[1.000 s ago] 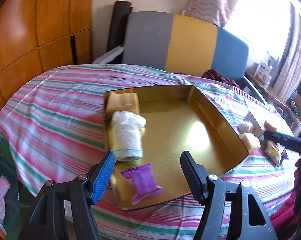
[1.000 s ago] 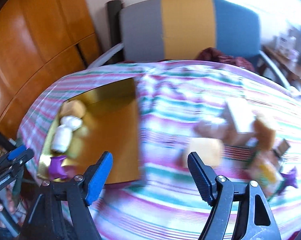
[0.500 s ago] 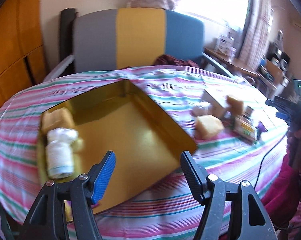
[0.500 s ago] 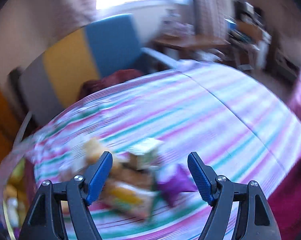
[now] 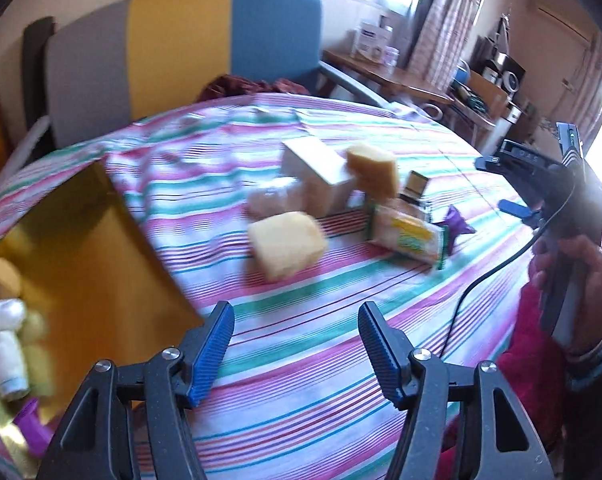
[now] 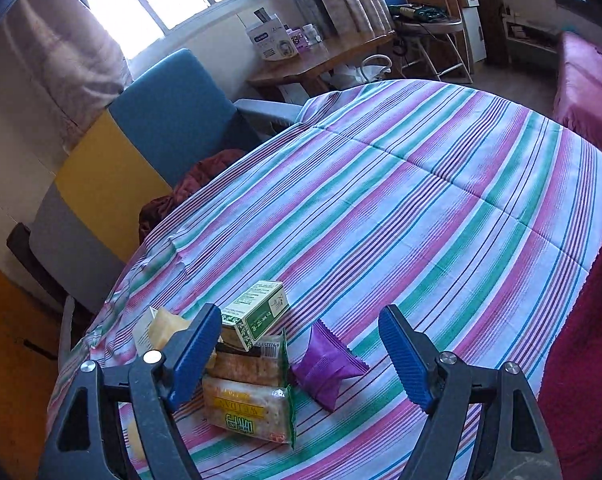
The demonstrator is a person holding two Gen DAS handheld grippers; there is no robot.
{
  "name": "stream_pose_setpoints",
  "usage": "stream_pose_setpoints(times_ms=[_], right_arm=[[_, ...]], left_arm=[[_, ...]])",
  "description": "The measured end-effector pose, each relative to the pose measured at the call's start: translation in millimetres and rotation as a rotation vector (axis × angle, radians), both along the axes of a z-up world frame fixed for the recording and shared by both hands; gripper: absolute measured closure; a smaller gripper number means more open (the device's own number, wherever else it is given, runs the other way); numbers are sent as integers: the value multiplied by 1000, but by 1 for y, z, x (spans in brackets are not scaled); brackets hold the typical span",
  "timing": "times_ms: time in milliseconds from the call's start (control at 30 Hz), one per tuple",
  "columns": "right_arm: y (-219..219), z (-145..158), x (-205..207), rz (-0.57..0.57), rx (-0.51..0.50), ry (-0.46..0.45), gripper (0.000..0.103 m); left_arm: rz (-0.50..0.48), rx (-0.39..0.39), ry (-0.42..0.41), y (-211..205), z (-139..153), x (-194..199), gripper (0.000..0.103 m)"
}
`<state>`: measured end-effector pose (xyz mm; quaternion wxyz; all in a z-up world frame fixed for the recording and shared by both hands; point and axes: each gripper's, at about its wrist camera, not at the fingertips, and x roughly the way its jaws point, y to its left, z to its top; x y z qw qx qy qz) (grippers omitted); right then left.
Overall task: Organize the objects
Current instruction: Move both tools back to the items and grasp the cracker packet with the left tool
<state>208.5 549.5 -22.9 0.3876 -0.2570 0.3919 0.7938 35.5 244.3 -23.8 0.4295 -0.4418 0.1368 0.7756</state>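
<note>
Over the striped worktop (image 6: 421, 208), the right gripper (image 6: 301, 352) has just widened its empty jaws above a purple sachet (image 6: 327, 368); the left gripper (image 5: 295, 344), just narrowed, stands open and empty beside the gold tray (image 5: 89, 264).

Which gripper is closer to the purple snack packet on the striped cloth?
Right. The right gripper hangs open just above the purple packet, which lies between its fingers in view. The left gripper is farther, back near the gold tray.
</note>
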Motion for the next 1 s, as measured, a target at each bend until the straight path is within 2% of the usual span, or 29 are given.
stream_pose_setpoints(times_ms=[167,400,533,667,767,833,933,1000], right_arm=[[-2,1,-1,19,-1,15,21],[1,1,3,19,-18,54,20],[3,-1,3,33,-35,71,20],[6,-3,4,35,-50,88,20],[8,-6,4,41,-70,99,19],[9,-8,4,46,-77,100,19],[11,-11,3,49,-90,99,19],[13,-14,4,50,-104,100,19]], left_arm=[[-65,-1,-120,56,-10,4,42],[-66,-34,-253,123,-30,9,43],[9,-49,-334,153,-46,-1,41],[128,-53,-400,169,-59,-14,41],[215,-51,-383,180,-63,-20,38],[236,-62,-356,189,-65,-20,38],[197,-111,-284,202,-70,-13,38],[130,-155,-234,205,-76,-6,39]])
